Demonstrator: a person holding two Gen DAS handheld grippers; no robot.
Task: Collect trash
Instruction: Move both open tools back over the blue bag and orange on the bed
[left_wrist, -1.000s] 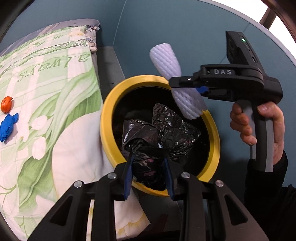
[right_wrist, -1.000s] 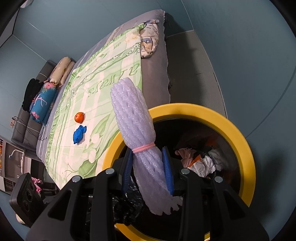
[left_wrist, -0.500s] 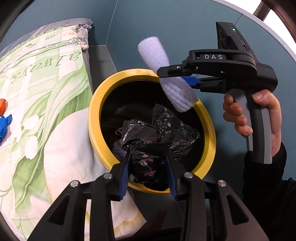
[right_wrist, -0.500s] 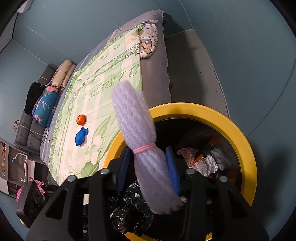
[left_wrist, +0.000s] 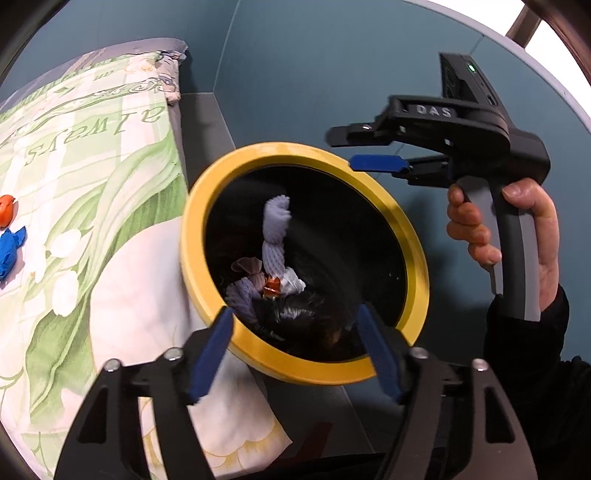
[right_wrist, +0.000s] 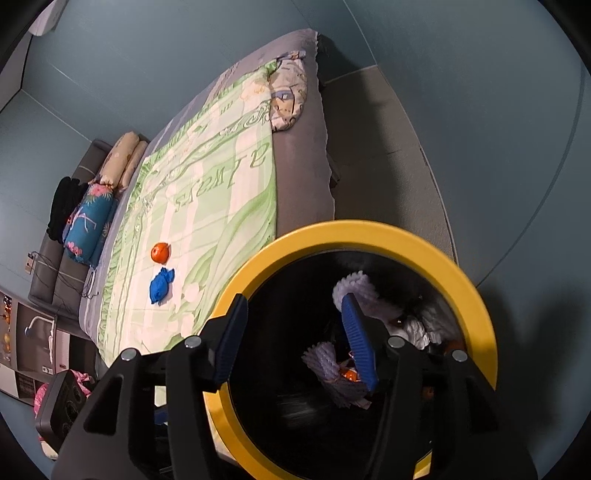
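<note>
Dropped foam netting (left_wrist: 275, 236) below hand-held gripper (left_wrist: 295, 354)

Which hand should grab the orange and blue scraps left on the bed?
Probably left: the left gripper hangs open and empty on the bin's bed side, nearer the orange scrap and blue scrap.

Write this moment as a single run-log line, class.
left gripper: just opened, empty | right gripper: just opened, empty | foam net: inside yellow bin | blue wrapper, orange item: on bed
</note>
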